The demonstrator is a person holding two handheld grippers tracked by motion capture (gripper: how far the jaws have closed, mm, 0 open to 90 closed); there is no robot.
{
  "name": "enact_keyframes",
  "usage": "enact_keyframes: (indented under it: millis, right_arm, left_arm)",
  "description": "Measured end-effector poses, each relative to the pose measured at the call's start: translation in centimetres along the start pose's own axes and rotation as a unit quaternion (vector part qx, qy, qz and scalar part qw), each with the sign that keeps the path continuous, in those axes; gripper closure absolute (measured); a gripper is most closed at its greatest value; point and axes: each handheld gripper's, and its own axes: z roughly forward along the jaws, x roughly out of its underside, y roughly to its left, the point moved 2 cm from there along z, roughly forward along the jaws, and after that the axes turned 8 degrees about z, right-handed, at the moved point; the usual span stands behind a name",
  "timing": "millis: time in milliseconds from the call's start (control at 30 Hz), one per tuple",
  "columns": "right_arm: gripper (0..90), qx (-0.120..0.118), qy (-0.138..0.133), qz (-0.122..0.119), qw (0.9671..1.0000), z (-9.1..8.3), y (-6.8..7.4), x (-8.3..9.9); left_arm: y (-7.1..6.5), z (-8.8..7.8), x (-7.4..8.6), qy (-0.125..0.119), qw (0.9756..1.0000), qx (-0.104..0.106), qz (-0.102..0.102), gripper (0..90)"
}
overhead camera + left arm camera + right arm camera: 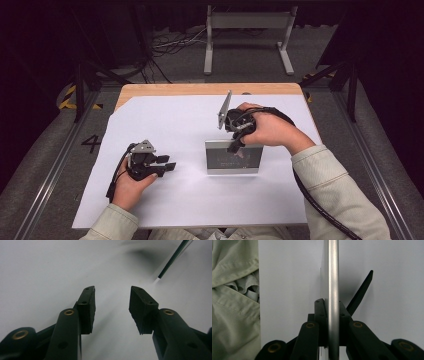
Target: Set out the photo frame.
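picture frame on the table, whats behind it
Behind the picture frame, a black prop leg angles back onto the white sheet, seen in the right gripper view. The right gripper clamps the frame's top edge. The frame's back panel itself is hidden edge-on.

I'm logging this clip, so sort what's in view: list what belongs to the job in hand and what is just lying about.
In the job:
- picture frame, standing on the white sheet
- right gripper, clamped on the frame's silver edge
- frame's black prop leg

Not in it:
- left gripper, open over bare sheet
- grey metal stand on the floor
- floor cables
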Motion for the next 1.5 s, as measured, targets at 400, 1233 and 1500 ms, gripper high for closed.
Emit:
enact_keyframes:
  millis: [400,1233,1500]
  right_arm:
    - [83.8,-0.001,0.004,0.004,1.0,0.8,-1.5,0.2]
    - [52.5,0.063,-0.069,0.016,0.9955,-0.5,-2.1,0.9]
    - [36.9,0.094,-0.159,0.045,0.9818,-2.4,-1.5,1.9]
  left_arm:
    - [0.0,0.0,0.0,0.001,1.0,0.003,-0.002,57.0]
    - [0.0,0.1,0.0,0.003,1.0,-0.005,0.004,55.8]
    - [-0.3,-0.1,-0.2,-0.003,0.9999,-0.012,0.008,52.3]
